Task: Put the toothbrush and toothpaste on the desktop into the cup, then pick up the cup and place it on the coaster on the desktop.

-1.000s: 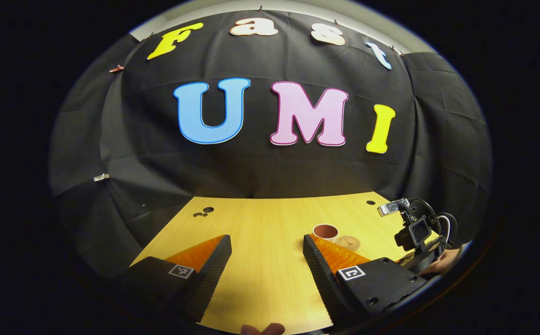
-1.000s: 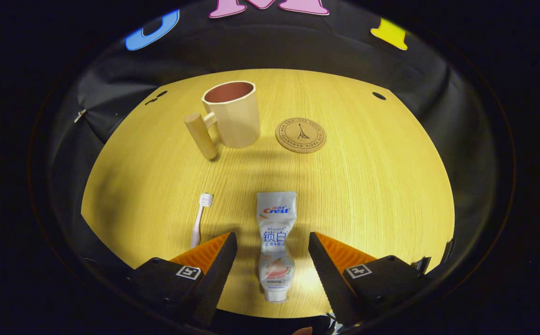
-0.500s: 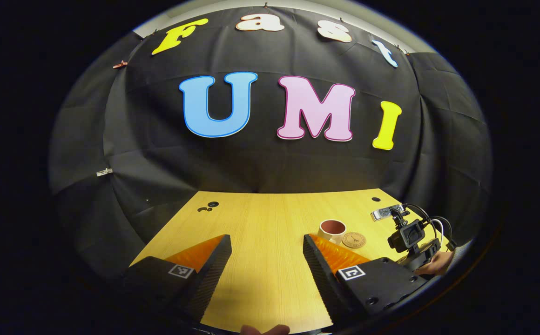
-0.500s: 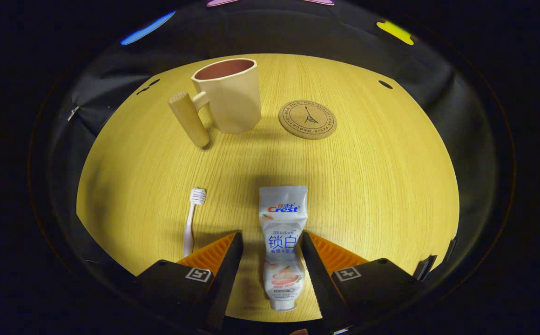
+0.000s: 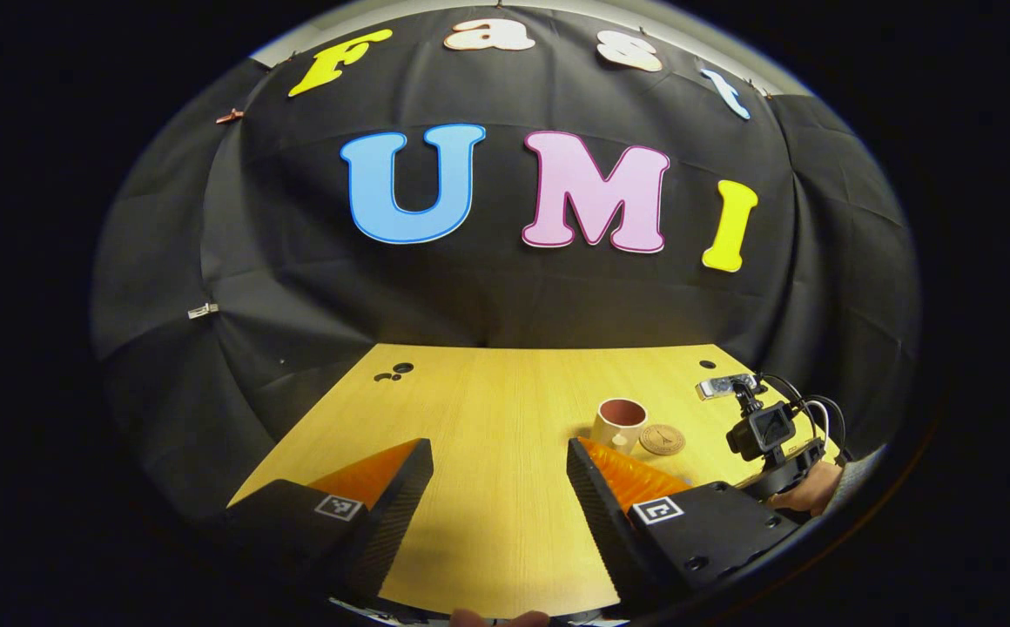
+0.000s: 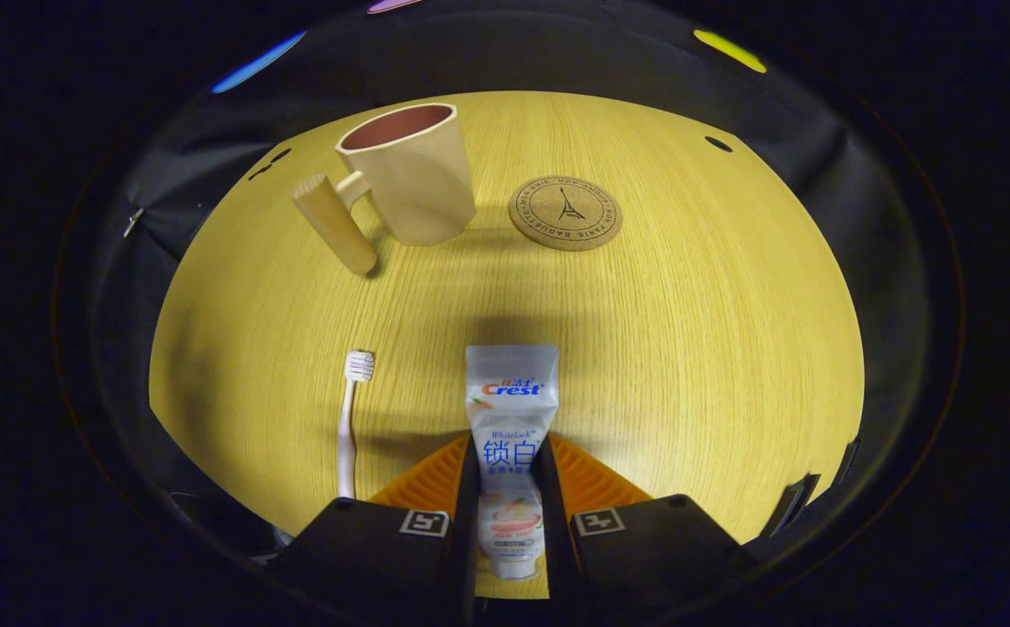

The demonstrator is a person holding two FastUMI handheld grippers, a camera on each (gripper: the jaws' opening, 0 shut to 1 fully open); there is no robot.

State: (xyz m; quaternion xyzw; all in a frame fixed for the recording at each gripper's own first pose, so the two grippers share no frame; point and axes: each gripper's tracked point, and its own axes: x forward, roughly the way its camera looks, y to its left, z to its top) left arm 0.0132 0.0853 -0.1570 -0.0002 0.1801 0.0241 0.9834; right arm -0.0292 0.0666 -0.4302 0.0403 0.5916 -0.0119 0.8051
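Right gripper [image 6: 509, 488] clamped on the toothpaste [image 6: 509, 418] lying on the desktop, well short of the cup [image 6: 409, 174]; the soft tube may buckle or slip when lifted; left gripper [image 5: 498, 488] spread, empty.

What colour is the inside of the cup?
Reddish-brown inside the cup, cream outside; clearest in the right gripper view.

The right gripper [image 6: 509, 488] now has its two fingers closed in against the sides of the toothpaste tube [image 6: 509, 435]; a second ago they stood wide apart on either side of it. In the left gripper view, the cup [image 5: 618, 422] and cork coaster [image 5: 663, 440] sit a little higher and clear of the left gripper's fingers [image 5: 609, 470].
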